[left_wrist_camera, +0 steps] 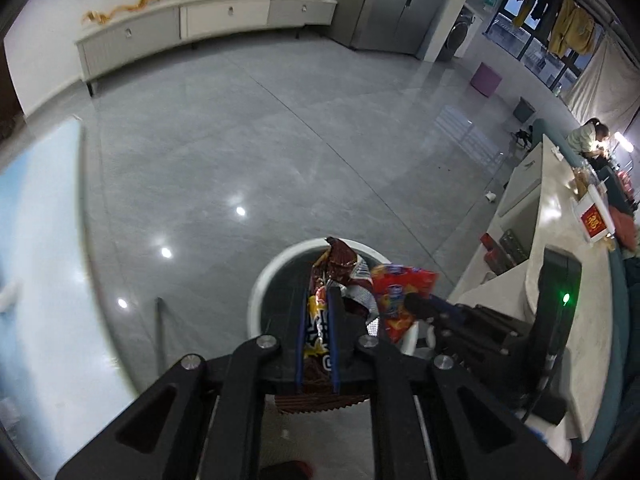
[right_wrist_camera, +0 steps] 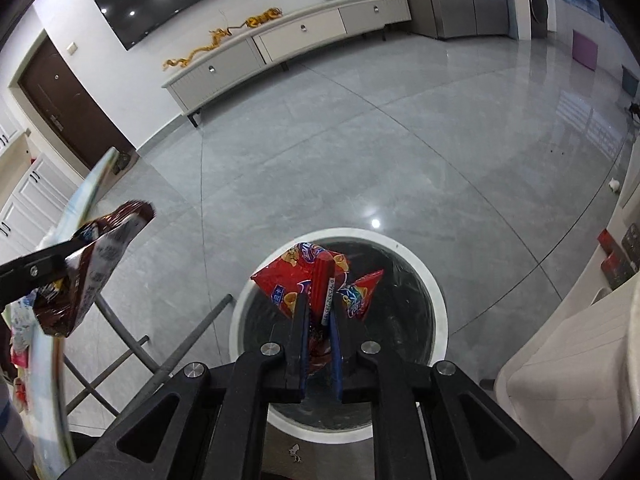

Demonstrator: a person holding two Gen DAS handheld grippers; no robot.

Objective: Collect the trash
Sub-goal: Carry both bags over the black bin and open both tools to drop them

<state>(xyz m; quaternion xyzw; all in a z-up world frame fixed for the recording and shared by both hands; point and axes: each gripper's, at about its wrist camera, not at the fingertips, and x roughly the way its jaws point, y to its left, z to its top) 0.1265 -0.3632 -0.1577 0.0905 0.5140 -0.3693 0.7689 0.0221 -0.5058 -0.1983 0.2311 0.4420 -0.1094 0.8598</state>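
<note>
A round white trash bin (right_wrist_camera: 438, 312) with a dark liner stands on the grey floor, also in the left wrist view (left_wrist_camera: 260, 284). My right gripper (right_wrist_camera: 318, 300) is shut on a red snack bag (right_wrist_camera: 288, 284) and holds it over the bin's mouth. My left gripper (left_wrist_camera: 318, 292) is shut on a brown snack wrapper (left_wrist_camera: 340, 258) above the bin's left side. The brown wrapper also shows in the right wrist view (right_wrist_camera: 96, 264), left of the bin. The red bag shows in the left wrist view (left_wrist_camera: 400, 288), with the right gripper (left_wrist_camera: 416, 304) beside it.
A blue-white table edge (left_wrist_camera: 48, 240) lies on the left, with metal legs (right_wrist_camera: 192, 340) under it. A beige counter (left_wrist_camera: 560, 280) and white furniture (right_wrist_camera: 580, 360) stand on the right. A long TV cabinet (right_wrist_camera: 280, 44) is at the far wall across grey floor.
</note>
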